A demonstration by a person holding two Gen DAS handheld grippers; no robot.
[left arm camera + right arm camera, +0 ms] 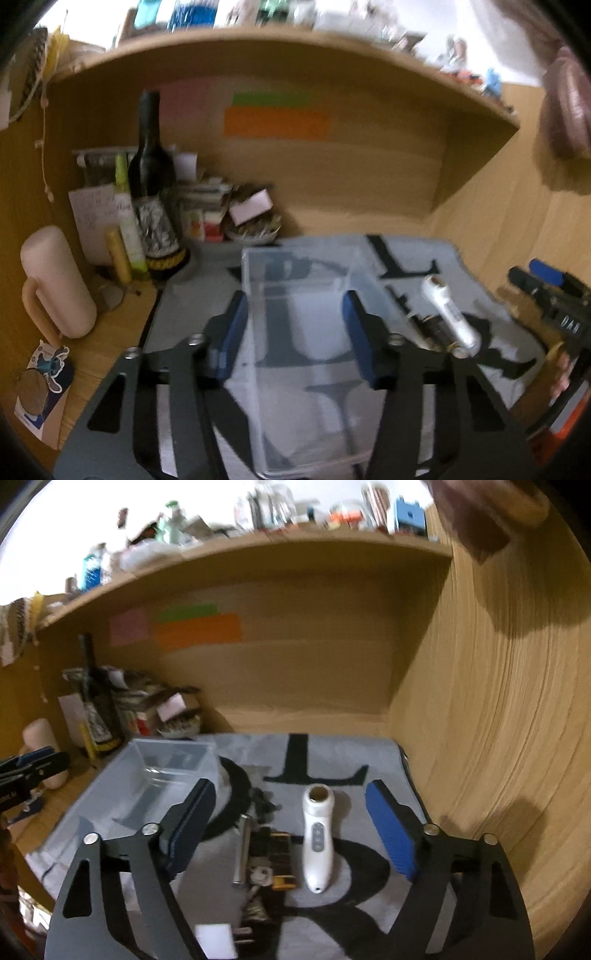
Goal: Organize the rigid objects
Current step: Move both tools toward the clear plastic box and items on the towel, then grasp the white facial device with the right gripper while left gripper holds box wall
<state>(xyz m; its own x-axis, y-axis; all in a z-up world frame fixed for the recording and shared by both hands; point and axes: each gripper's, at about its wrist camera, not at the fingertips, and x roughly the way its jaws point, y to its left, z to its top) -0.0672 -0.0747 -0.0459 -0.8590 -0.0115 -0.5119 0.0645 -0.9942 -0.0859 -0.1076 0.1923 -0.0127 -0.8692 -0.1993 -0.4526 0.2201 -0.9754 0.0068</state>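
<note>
A clear plastic box (303, 343) stands empty on the grey mat (436, 254); it also shows in the right wrist view (162, 771). My left gripper (295, 314) is open, its blue pads either side of the box, above it. My right gripper (291, 812) is open and empty above a white handheld device (317, 842), which also shows in the left wrist view (450, 314). Beside the device lie a metal rod (242, 849), keys (258, 877), a black and gold part (277, 853) and a white plug (221, 941).
A dark wine bottle (153, 184), a pale mug (55, 284), papers and a bowl (255, 229) crowd the back left corner of the wooden desk. A wooden side wall (480, 738) rises at the right. A shelf (295, 40) runs overhead.
</note>
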